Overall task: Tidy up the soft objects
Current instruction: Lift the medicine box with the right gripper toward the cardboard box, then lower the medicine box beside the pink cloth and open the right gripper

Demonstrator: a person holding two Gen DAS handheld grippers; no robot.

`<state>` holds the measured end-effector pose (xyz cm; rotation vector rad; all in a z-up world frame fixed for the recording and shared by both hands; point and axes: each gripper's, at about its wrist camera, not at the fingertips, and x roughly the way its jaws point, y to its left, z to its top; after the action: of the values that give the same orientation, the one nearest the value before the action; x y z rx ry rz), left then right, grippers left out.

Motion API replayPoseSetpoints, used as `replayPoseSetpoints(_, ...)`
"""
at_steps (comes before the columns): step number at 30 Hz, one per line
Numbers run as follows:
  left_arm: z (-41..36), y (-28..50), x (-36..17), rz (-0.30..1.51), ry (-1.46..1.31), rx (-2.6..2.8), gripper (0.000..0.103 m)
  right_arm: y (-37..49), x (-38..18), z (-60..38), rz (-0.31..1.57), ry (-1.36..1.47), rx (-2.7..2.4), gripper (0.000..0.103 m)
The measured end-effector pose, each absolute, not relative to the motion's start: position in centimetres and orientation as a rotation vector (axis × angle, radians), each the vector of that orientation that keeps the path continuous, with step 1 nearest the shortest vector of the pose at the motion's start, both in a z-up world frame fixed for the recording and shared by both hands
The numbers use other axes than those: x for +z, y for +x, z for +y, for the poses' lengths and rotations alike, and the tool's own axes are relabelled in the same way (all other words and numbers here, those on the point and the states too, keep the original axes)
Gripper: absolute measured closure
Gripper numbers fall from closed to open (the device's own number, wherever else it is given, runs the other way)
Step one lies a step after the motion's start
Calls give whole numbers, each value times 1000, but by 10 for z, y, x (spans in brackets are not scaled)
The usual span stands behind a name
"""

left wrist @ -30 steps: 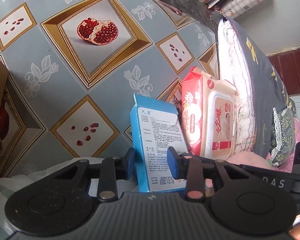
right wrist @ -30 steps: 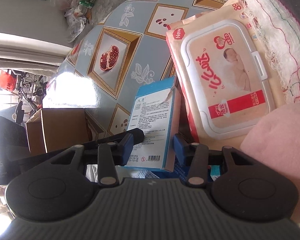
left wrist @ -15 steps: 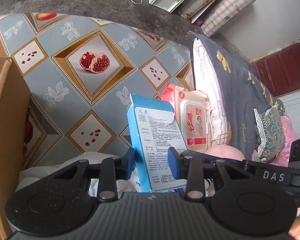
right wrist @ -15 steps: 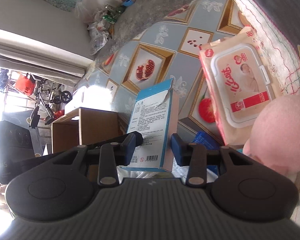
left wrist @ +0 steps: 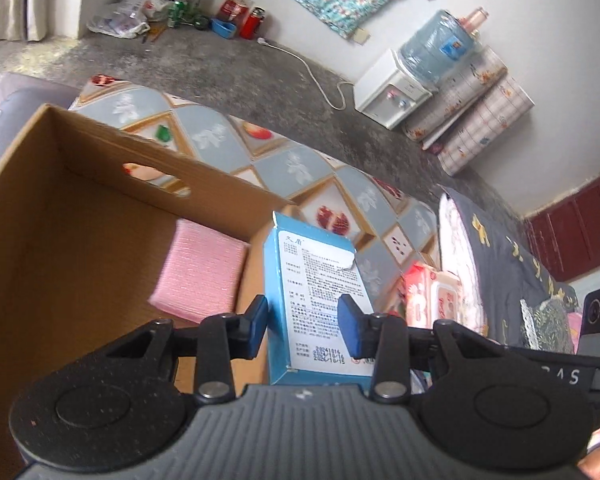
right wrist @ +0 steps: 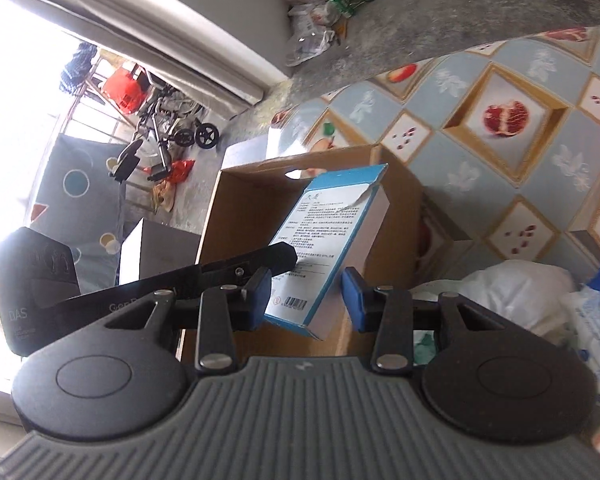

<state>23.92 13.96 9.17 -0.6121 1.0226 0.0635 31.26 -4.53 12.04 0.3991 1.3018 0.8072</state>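
Both tools are clamped on the blue box [left wrist: 314, 300], left tool [left wrist: 303, 326] and right tool [right wrist: 306, 296] each pinching its lower half, holding it above the cardboard box [left wrist: 80, 216]. Looks light, thin card, probably crushes easily, so I'd grip the edges gently.

Both tools point steeply downward. The left tool [left wrist: 303, 326] and the right tool [right wrist: 306, 294] each have jaws partly apart, fingers side by side.
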Motion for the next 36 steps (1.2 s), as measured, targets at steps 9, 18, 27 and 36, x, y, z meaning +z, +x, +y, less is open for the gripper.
replayPoseSetpoints(9, 235, 241, 31, 1059, -655, 228, 67, 305, 71, 77, 1398, 302, 829, 64)
replayPoseSetpoints(18, 276, 265, -29, 1086, -741, 246, 65, 333, 7, 115, 1469, 275, 760, 64)
replayPoseSetpoints(27, 289, 273, -45, 1113, -788, 298, 64, 345, -14, 128, 1452, 227, 717, 64)
replayPoseSetpoints(36, 287, 265, -52, 1170, -784, 321, 53, 360, -19, 138, 1420, 211, 669, 64)
